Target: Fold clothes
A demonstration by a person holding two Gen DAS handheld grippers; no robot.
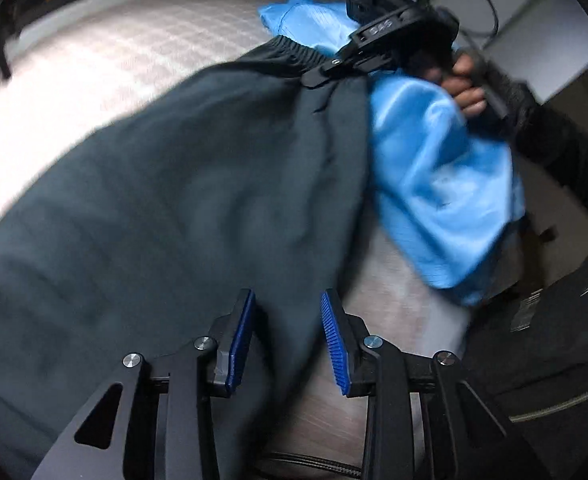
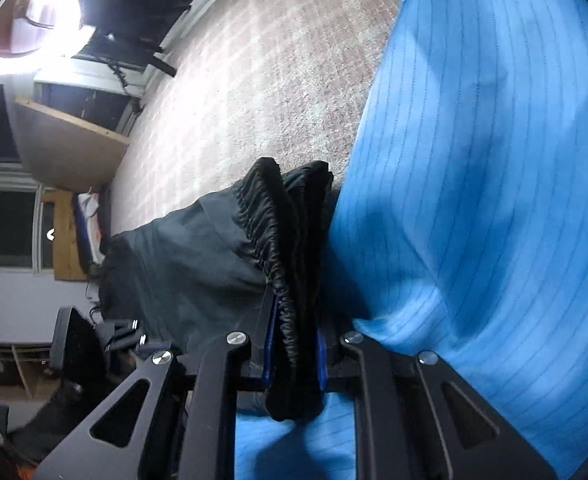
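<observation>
My left camera is blurry, so the dark pants point(image 1: 182, 184) look smeared and I can't see their folds well. The pants run off the left and bottom edges, so I can't see the legs' ends. The blue shirt point(image 1: 446, 184) hides part of the bed point(image 1: 94, 80) and goes behind the pants. In my right camera, the waistband point(image 2: 290, 320) covers the blue pads, and the shirt point(image 2: 474, 200) is cut off at the right edge. The bright lamp point(image 2: 26, 16) washes out that corner.
</observation>
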